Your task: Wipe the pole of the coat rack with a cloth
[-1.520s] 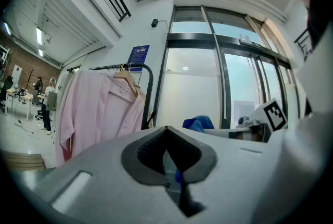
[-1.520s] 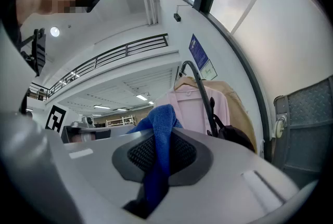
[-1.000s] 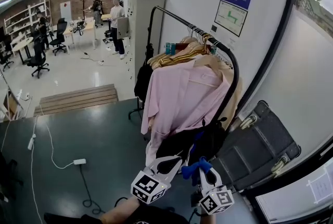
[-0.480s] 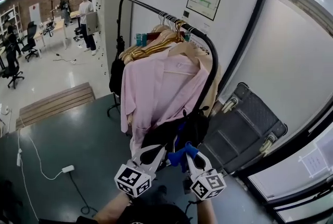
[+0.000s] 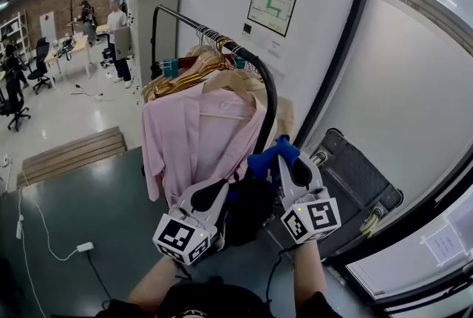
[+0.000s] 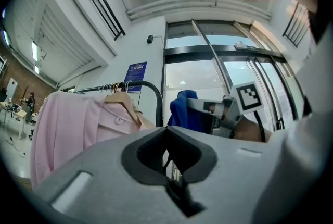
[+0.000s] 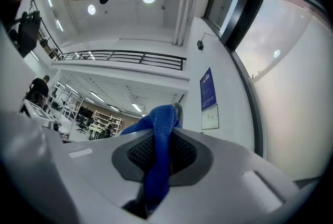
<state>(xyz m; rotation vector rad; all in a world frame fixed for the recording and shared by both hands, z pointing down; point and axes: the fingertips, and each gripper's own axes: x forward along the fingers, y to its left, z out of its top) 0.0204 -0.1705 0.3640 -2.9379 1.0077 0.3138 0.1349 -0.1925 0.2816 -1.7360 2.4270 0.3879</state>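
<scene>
While reaching up beside the coat rack's black pole [image 5: 270, 98], got the blue cloth [image 5: 267, 159] pinched tight in the right hand-held gripper [image 5: 288, 161], just under the bend. Got the left hand-held gripper [image 5: 216, 192] lower down, jaws together on nothing, below the pink shirt [image 5: 188, 139].

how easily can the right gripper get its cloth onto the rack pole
Probably yes: the right gripper, shut on the blue cloth, sits beside the pole at its bare bend; the pink shirt hangs on the other side.
</scene>
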